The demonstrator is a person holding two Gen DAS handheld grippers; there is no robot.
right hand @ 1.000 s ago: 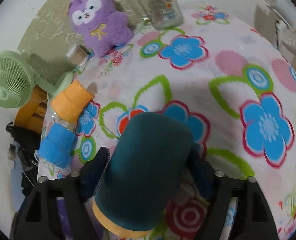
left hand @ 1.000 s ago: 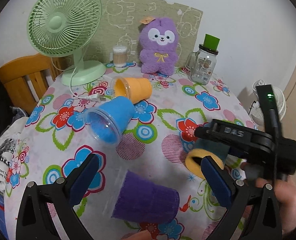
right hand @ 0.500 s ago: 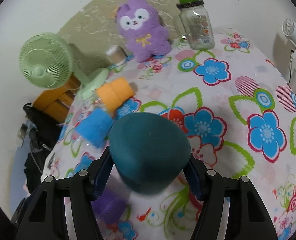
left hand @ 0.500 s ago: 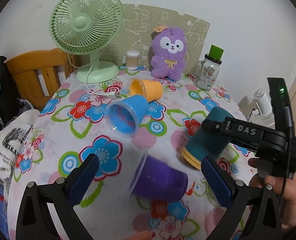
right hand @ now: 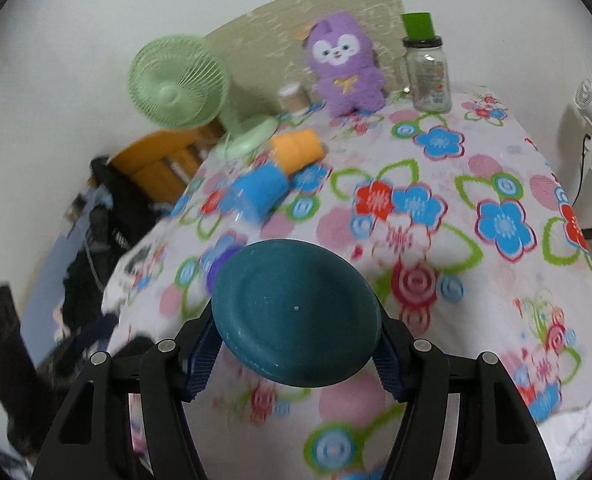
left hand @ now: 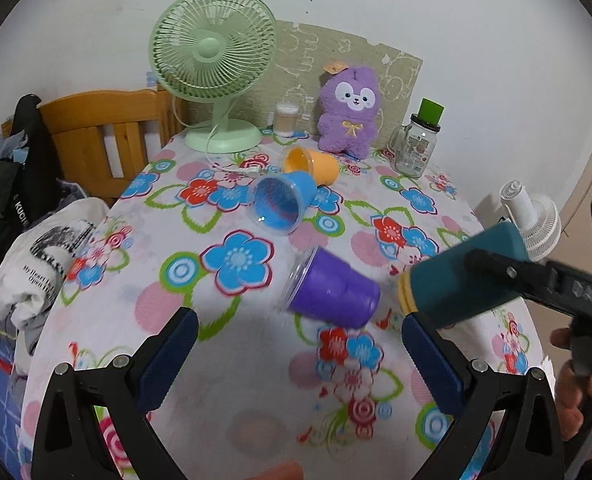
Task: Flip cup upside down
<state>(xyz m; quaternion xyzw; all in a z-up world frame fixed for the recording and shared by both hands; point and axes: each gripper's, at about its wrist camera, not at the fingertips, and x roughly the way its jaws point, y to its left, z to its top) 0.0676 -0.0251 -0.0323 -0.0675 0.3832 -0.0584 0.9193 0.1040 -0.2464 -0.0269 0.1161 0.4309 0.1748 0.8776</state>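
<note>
My right gripper [right hand: 296, 352] is shut on a teal cup [right hand: 296, 312] and holds it in the air above the flowered table, its flat base toward the camera. In the left wrist view the teal cup [left hand: 464, 276] lies sideways in that gripper, its yellow rim [left hand: 405, 294] pointing left. My left gripper [left hand: 296, 344] is open and empty above the table's near edge. A purple cup [left hand: 332, 290] lies on its side just beyond it. A blue cup [left hand: 282, 202] and an orange cup [left hand: 310, 165] lie on their sides farther back.
A green desk fan [left hand: 214, 68], a purple plush toy [left hand: 350, 116], a glass jar with a green lid [left hand: 418, 140] and a small cotton-swab jar [left hand: 286, 120] stand along the back. A wooden chair [left hand: 104, 140] and clothes are at the left, a white fan [left hand: 532, 220] at the right.
My right gripper has lifted the teal cup off the table and turned it, so its base now faces the camera. My left gripper has drawn back and up from the purple cup.
</note>
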